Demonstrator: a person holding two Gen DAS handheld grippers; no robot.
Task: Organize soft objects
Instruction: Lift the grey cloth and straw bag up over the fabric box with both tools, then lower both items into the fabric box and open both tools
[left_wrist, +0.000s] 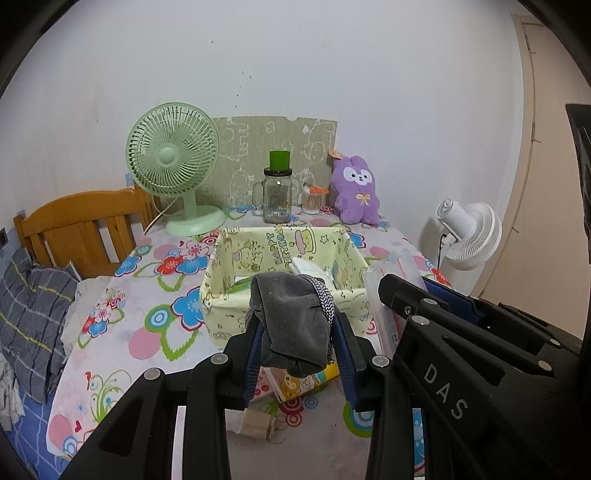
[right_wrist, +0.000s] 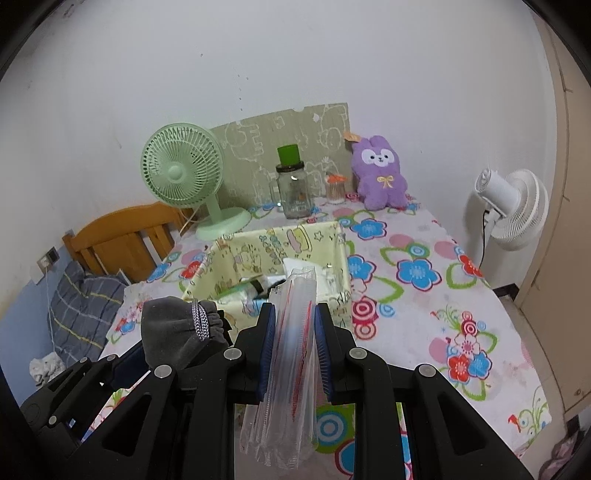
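Left wrist: grey pouch (left_wrist: 295, 321) hides bin (left_wrist: 236, 266) contents (mostly).

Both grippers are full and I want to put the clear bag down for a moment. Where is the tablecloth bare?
The widest bare tablecloth lies right of the yellow fabric bin, toward the white fan. A narrower strip lies left of the bin, before the green fan. The back edge is crowded: glass jar, cotton swabs, purple plush. The bin already holds items.
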